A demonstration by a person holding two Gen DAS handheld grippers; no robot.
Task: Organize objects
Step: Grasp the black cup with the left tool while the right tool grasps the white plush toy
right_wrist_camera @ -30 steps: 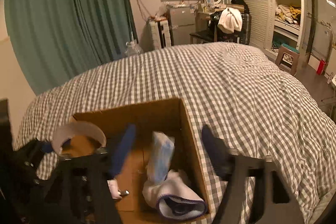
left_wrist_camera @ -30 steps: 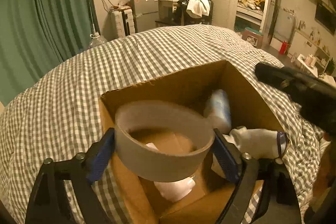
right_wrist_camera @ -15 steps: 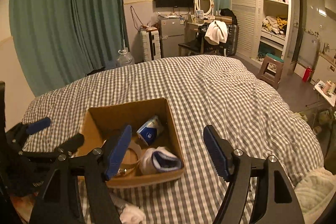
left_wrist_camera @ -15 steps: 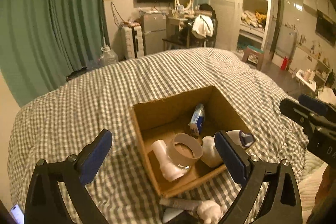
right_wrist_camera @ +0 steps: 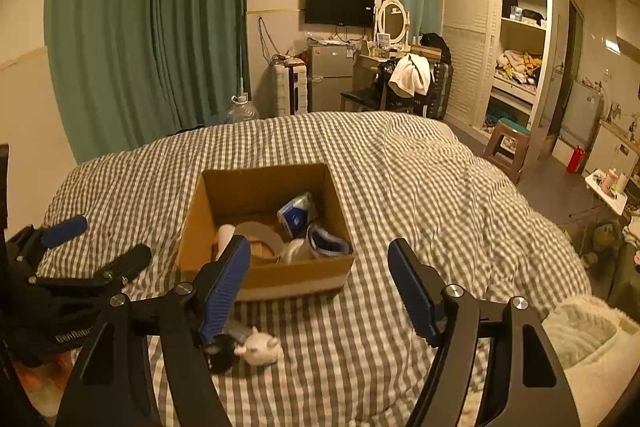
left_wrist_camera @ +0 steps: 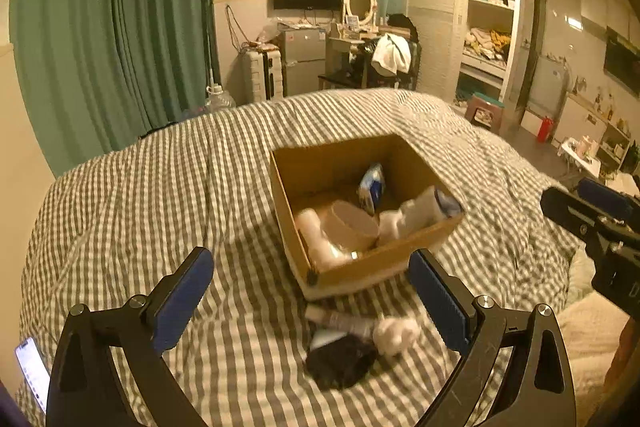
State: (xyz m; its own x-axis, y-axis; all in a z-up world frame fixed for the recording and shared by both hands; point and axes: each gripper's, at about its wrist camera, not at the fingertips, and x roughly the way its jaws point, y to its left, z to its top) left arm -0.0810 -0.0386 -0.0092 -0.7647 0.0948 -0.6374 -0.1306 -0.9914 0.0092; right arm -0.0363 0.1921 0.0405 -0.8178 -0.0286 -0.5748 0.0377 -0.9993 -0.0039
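Nearest the cameras, the left gripper (left_wrist_camera: 310, 291) is spread wide with nothing between its blue pads; the right gripper (right_wrist_camera: 318, 283) is likewise wide apart and empty. Both are held above a checked bedspread (left_wrist_camera: 160, 195). A lit phone (left_wrist_camera: 32, 373) lies at the near left edge of the left wrist view.

Just beyond the fingertips, loose on the bedspread, lie a small white soft toy (right_wrist_camera: 260, 347), a dark bundle (left_wrist_camera: 340, 363) touching it, and a pale tube (left_wrist_camera: 340, 321); these details are blurred.

Farther on sits an open cardboard box (right_wrist_camera: 296, 277), resting on the bedspread. Inside it are a tape roll (right_wrist_camera: 260, 233), a white bottle (left_wrist_camera: 316, 239) at its left, a white sock with blue cuff (right_wrist_camera: 326, 243) at the right, and a blue-and-white packet (right_wrist_camera: 296, 213) toward the far wall.

In the far background stand green curtains (right_wrist_camera: 148, 39), a wall television (right_wrist_camera: 340, 5), a round mirror (right_wrist_camera: 392, 19) and an open wardrobe (right_wrist_camera: 516, 39).
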